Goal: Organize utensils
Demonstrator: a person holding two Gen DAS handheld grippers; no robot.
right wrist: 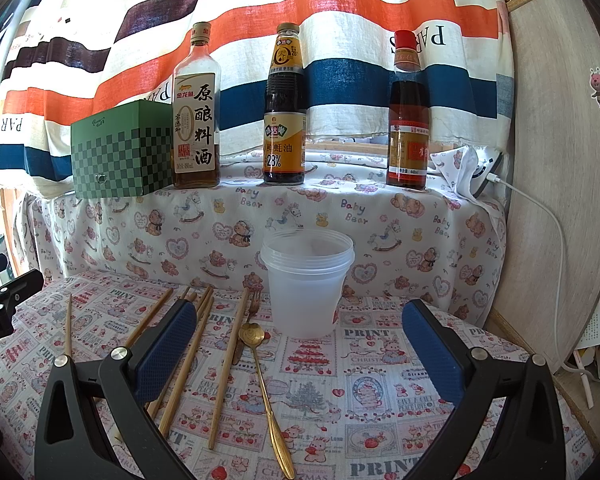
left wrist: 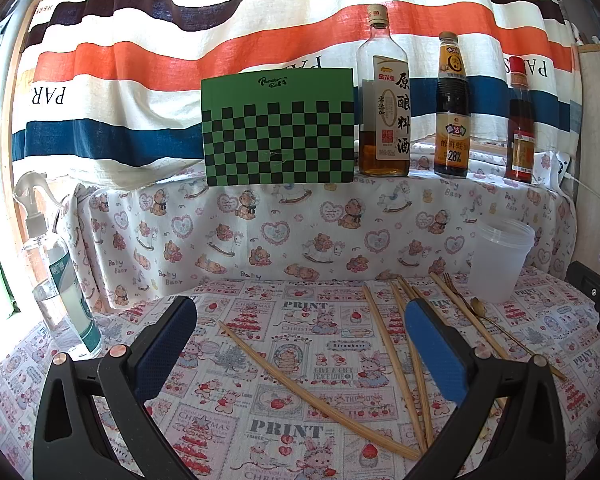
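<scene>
Several bamboo chopsticks (right wrist: 229, 368) lie scattered on the printed tablecloth (right wrist: 380, 400), left of a clear plastic cup (right wrist: 306, 288). A gold spoon (right wrist: 252, 334) and a gold fork (right wrist: 254, 300) rest beside them, close to the cup's left side. My right gripper (right wrist: 300, 352) is open and holds nothing; the spoon handle runs between its fingers. In the left wrist view my left gripper (left wrist: 300, 344) is open above the cloth. One long chopstick (left wrist: 312, 396) crosses between its fingers, and more chopsticks (left wrist: 396, 360) lie by the right finger. The cup (left wrist: 500, 260) stands at far right.
A cloth-covered raised ledge at the back carries a green checkered box (left wrist: 278, 128) and three sauce bottles (right wrist: 284, 104). A spray bottle (left wrist: 56, 272) stands at the table's left. A white cable (right wrist: 556, 248) hangs along the wooden panel on the right.
</scene>
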